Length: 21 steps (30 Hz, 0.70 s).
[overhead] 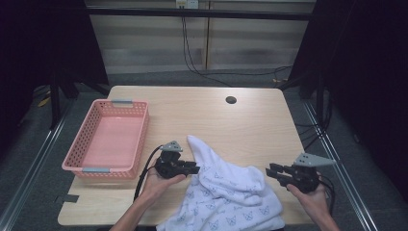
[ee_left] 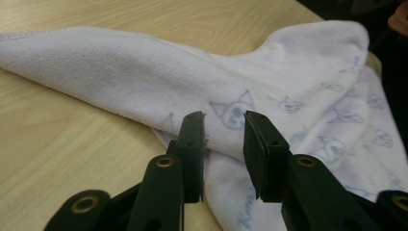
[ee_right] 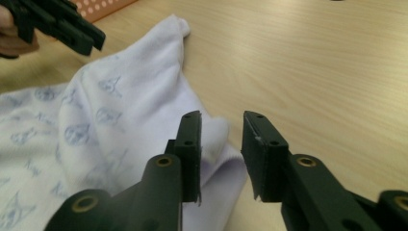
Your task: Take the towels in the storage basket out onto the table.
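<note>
1. In the high view, the fingers of the left gripper (overhead: pixel 192 169) and the right gripper (overhead: pixel 272 172) were let go and held nothing. The white towel (overhead: pixel 226 192) lay bunched on the table (overhead: pixel 250 120) between the two grippers. Its near end hung over the table edge. A pink basket (overhead: pixel 108 139) sat well off past the left gripper, with nothing in it.

2. In the left gripper view, the two black fingers (ee_left: pixel 192 144) stood a little apart. The towel (ee_left: pixel 144 72) lay just in front of them and under them, but no cloth was pinched. This view showed the little blue cartoon faces on the cloth up close.

3. In the right gripper view, the fingers (ee_right: pixel 190 144) were apart too. A rolled edge of the towel (ee_right: pixel 125 96) sat just beyond the gap, not squeezed. The left gripper (ee_right: pixel 57 26) hung past the towel.

4. I think the job had hardly begun. The towel was messy, not folded, and not in the basket. Grabbing it was left to do.
</note>
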Tool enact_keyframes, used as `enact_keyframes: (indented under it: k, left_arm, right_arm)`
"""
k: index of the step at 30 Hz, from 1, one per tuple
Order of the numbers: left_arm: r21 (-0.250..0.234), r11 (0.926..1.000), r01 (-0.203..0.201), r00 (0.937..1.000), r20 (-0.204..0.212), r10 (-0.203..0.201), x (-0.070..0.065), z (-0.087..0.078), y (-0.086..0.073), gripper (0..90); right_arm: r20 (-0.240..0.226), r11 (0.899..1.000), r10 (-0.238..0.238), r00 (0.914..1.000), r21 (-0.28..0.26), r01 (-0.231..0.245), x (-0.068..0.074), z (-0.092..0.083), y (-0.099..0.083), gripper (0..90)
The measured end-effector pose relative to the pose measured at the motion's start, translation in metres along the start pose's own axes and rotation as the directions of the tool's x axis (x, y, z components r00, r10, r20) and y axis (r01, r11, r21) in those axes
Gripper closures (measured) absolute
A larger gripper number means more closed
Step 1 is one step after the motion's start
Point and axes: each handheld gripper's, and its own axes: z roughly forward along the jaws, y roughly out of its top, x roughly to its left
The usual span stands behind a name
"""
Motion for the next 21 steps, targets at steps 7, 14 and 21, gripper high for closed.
enact_keyframes:
  k: [7, 14, 21]
  left_arm:
    - [0.054, 0.9982, -0.027, 0.9996, 0.013, 0.027, -0.006, 0.010, -0.006, 70.2]
    - [0.100, 0.9935, -0.054, 0.9985, 0.018, 0.052, -0.014, 0.005, -0.020, 69.3]
    - [0.110, 0.9913, -0.072, 0.9973, 0.024, 0.069, -0.023, 0.003, -0.024, 69.3]
  right_arm:
    - [-0.029, 0.993, 0.020, 0.9994, 0.116, -0.017, -0.012, 0.051, 0.000, 68.4]
    - [-0.046, 0.978, -0.047, 0.9979, 0.202, 0.055, 0.006, 0.060, -0.017, 54.3]
    - [-0.069, 0.975, -0.101, 0.9925, 0.193, 0.112, 0.009, 0.066, -0.017, 61.7]
